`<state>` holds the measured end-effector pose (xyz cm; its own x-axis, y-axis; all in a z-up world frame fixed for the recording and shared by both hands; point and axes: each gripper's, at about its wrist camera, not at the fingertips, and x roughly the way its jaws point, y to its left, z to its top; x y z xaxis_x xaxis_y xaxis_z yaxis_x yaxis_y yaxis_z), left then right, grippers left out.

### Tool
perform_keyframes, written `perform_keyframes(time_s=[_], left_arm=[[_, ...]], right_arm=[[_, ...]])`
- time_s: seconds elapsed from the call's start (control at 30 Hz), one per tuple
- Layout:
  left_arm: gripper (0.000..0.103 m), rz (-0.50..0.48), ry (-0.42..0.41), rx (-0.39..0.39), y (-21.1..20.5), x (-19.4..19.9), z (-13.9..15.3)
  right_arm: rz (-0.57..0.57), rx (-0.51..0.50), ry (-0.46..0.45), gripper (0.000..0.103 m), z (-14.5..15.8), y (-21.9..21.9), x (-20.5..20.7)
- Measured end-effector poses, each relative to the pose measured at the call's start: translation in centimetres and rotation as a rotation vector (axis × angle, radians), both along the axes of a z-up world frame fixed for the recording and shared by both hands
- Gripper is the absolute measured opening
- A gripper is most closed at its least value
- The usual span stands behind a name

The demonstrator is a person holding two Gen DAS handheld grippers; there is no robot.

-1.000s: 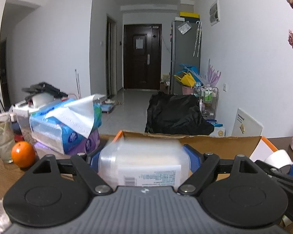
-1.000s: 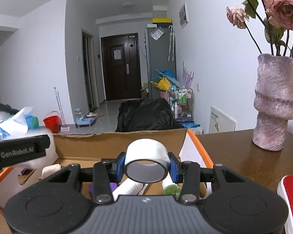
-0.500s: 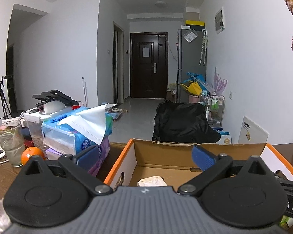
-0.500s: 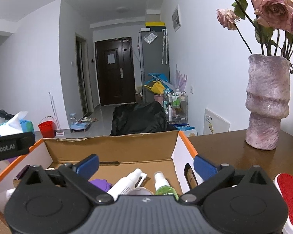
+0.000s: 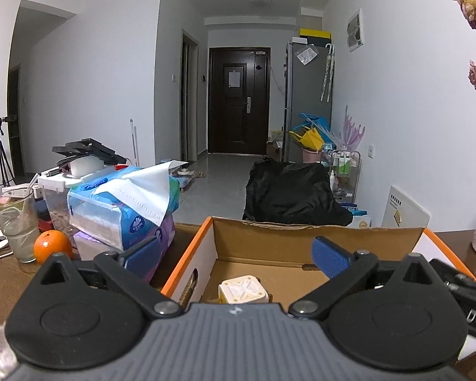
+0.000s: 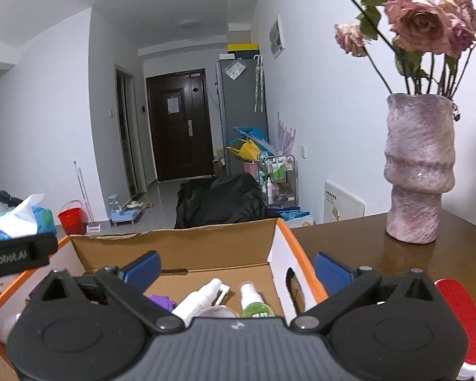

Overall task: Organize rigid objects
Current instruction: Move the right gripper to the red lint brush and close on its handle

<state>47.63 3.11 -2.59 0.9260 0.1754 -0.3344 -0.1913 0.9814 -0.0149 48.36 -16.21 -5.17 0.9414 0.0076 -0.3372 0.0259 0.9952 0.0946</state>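
White spray bottle (image 6: 203,298) lies in box (image 6: 174,247), nozzle pointing away.

2 wrist cams, both low over the table, facing down the hallway.

Left cam sits close behind the left gripper (image 5: 234,255), over the box (image 5: 317,238) left end; right cam behind the right gripper (image 6: 236,268), over its right end. Both share box, door (image 5: 238,101), fridge (image 6: 241,114), black bag (image 5: 295,197).
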Motion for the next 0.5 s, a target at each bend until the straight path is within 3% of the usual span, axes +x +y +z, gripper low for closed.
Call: perform_keyframes(time_s=[0.5], left_arm=[[0.103,-0.044,0.004,-0.023,0.1,-2.7,0.1]], right_arm=[[-0.037,-0.014,0.003,0.103,1.3,-2.5,-3.7]])
